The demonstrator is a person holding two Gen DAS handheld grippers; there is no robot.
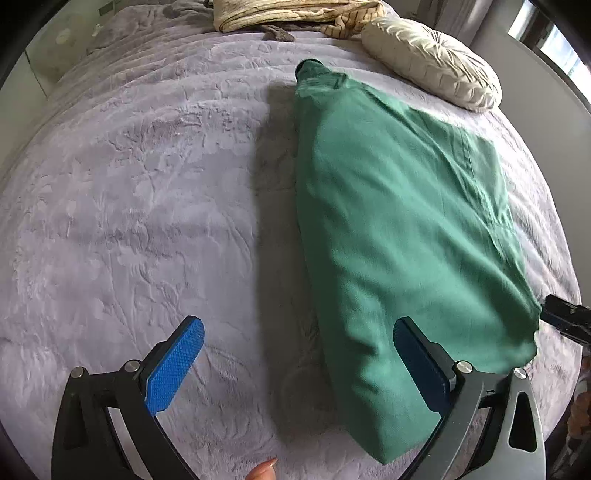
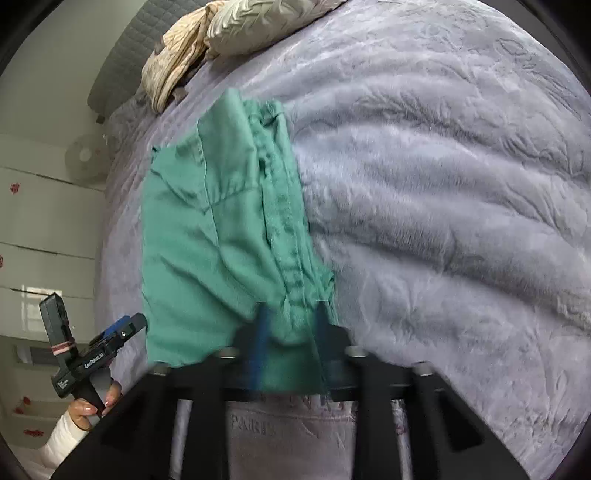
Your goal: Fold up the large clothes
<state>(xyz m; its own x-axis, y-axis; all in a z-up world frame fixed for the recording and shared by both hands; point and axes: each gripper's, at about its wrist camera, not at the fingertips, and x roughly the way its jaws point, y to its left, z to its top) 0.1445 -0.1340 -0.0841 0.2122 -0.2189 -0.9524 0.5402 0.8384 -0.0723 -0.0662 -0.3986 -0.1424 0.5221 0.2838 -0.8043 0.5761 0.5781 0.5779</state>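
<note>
A large green garment (image 1: 399, 221) lies folded lengthwise on the lilac bedspread (image 1: 129, 192), its collar end far from me. My left gripper (image 1: 299, 354) is open and empty above the bed; the garment's near left edge lies below its right pad. In the right wrist view my right gripper (image 2: 291, 325) is shut on the bunched near edge of the green garment (image 2: 221, 229) and lifts it off the bedspread (image 2: 443, 206). The left gripper (image 2: 118, 332) shows at the lower left, held in a hand. The right gripper's tip (image 1: 565, 317) shows at the garment's right corner.
A round cream cushion (image 1: 432, 62) and a crumpled beige striped cloth (image 1: 295, 14) lie at the bed's head, beyond the garment. They also show in the right wrist view, cushion (image 2: 258, 26) and cloth (image 2: 177, 62). White drawers (image 2: 44, 229) stand beside the bed.
</note>
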